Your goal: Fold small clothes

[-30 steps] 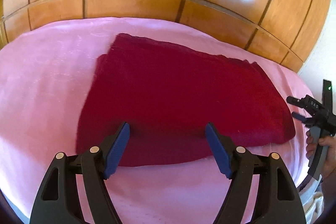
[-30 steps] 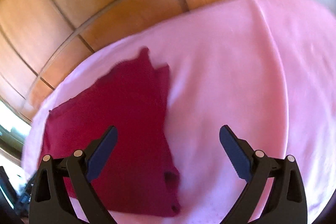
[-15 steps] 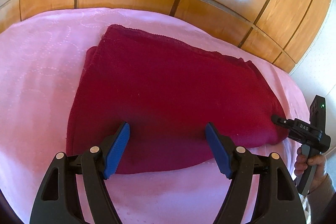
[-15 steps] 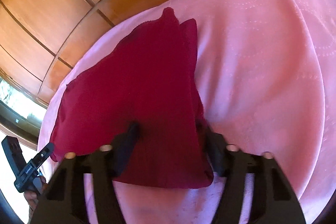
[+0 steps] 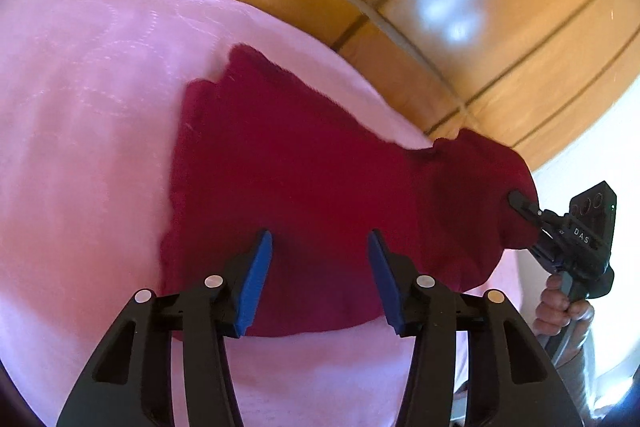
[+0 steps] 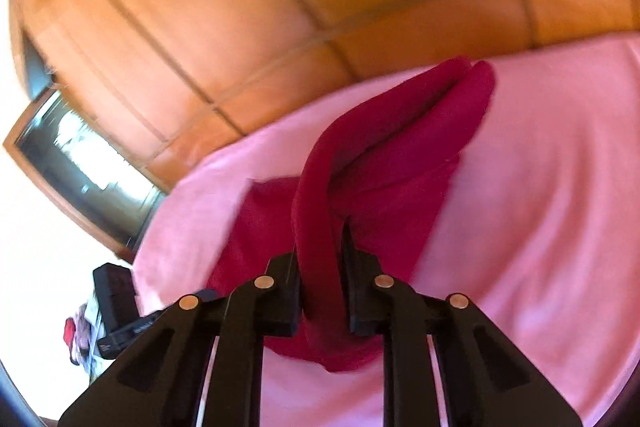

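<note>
**Dark red garment on pink bedcover, right end pinched and lifted**

Left wrist view
- Left gripper point(image 5: 320, 275): black frame, blue ribbed pads point(image 5: 256, 279). The jaws stand partly apart and have just been closing; the cloth lies beyond and under the gap, and no pad presses on it.
- Dark red garment point(image 5: 288, 179): folded, soft, fuzzy knit-like surface, edges slightly ragged. It lies straight ahead of the left gripper, its near hem running under the fingertips. The long axis runs from upper left to right; the far left corner shows two stacked layers.
- The garment's right end is raised off the cover in a bunched hump, where the right gripper point(image 5: 520, 203) has hold of it. A person's hand point(image 5: 564, 307) grips that tool's handle at lower right.
- Pink bedcover point(image 5: 88, 115): smooth, with faint stitched swirls, spread on all sides of the left gripper.
- Wooden panelling point(image 5: 500, 39): glossy, orange-brown, with dark grooves, beyond the cover.

Right wrist view
- Right gripper point(image 6: 320, 251): black, jaws nearly together and just closing, pinching a thick rolled fold of the garment point(image 6: 400, 131) between the pads.
- From the grip the fold rises ahead and curves to the upper right; the rest lies on the cover point(image 6: 540, 187) ahead and left of the fingertips.
- View blurred. The other tool point(image 6: 120, 307) shows dark at lower left; a framed window point(image 6: 80, 163) sits far left.
</note>
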Demonstrator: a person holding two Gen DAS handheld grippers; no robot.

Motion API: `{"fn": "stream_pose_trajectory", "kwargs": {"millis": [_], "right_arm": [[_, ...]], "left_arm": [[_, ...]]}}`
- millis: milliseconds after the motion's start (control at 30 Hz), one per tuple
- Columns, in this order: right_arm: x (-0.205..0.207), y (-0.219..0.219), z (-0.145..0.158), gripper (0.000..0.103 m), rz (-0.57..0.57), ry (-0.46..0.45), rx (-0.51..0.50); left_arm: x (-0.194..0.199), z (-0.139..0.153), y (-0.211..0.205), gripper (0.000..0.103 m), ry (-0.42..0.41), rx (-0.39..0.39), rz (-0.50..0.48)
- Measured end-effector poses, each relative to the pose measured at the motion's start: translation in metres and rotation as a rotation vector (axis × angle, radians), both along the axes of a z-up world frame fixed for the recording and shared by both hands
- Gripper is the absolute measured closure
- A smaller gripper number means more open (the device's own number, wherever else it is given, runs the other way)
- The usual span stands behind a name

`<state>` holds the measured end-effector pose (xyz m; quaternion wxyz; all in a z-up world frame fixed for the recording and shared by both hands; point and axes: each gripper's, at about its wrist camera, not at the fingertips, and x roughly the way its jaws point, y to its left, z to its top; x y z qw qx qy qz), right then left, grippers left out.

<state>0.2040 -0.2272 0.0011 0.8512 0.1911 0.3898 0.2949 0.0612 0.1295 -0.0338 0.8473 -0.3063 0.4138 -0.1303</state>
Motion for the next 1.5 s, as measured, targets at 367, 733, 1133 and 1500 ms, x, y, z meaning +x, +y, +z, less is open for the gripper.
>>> {"fn": "stream_pose_trajectory", "kwargs": {"millis": [367, 733, 1133, 1500], "right_arm": [[0.010, 0.168, -0.028, 0.088, 0.293, 0.041, -0.051], [-0.033, 0.183, -0.037, 0.039, 0.455, -0.017, -0.058], [-0.071, 0.060, -0.046, 0.034, 0.182, -0.003, -0.158], [-0.067, 0.104, -0.074, 0.085, 0.159, -0.080, -0.437]], "left_arm": [[-0.012, 0.015, 0.064, 0.054, -0.050, -0.138, 0.108], [0.006, 0.021, 0.075, 0.036, -0.031, -0.232, 0.073], [0.058, 0.012, 0.033, 0.031, 0.164, -0.068, -0.044], [0.037, 0.025, 0.039, 0.089, 0.134, -0.077, -0.017]]}}
